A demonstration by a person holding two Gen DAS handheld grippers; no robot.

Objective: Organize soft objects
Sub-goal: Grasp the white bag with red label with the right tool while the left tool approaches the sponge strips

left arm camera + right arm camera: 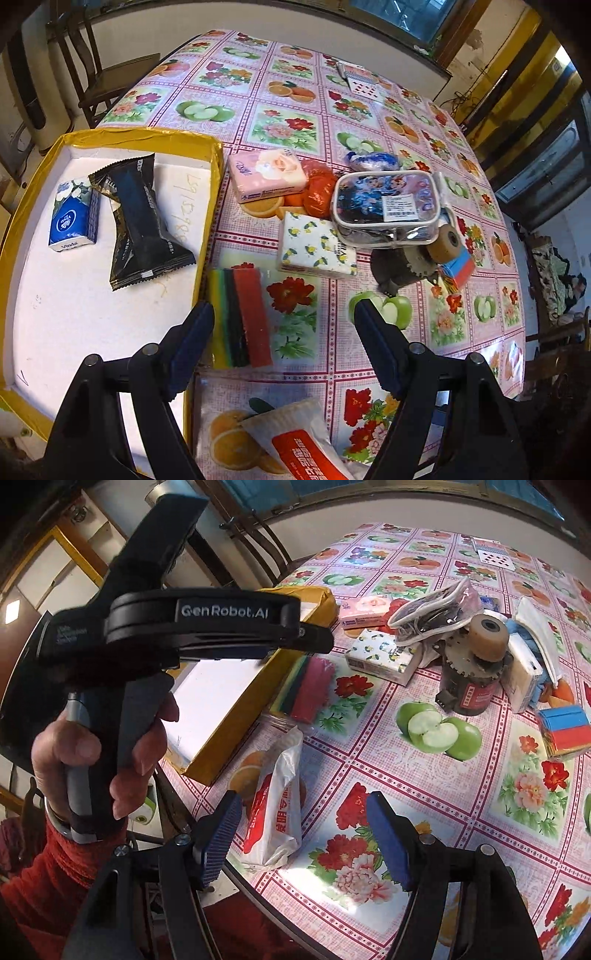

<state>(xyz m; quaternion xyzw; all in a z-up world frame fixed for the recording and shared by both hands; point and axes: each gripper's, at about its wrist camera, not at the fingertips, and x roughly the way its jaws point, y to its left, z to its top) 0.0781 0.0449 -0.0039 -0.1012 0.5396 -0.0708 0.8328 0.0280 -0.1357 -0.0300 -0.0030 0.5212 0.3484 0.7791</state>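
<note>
My left gripper (284, 332) is open and hangs over the edge of a yellow-rimmed box (211, 206), just above a striped sponge pack (240, 317). Inside the box lie a blue tissue pack (74, 214) and a black packet (142, 225). On the tablecloth beyond are a pink tissue pack (266, 173) and a lemon-print tissue pack (316, 247). My right gripper (303, 834) is open near the table's front edge, with a white-and-red packet (277, 812) lying between its fingers on the cloth. A hand (103, 746) holds the left tool's black body (207, 620).
An orange plastic bag (317, 192), a clear zip pouch (388, 206), a metal motor with a brown roller (476, 657), coloured blocks (565, 731) and a white pack (524, 675) crowd the table's middle. Playing cards (362, 81) lie far back. A wooden chair (110, 77) stands behind the table.
</note>
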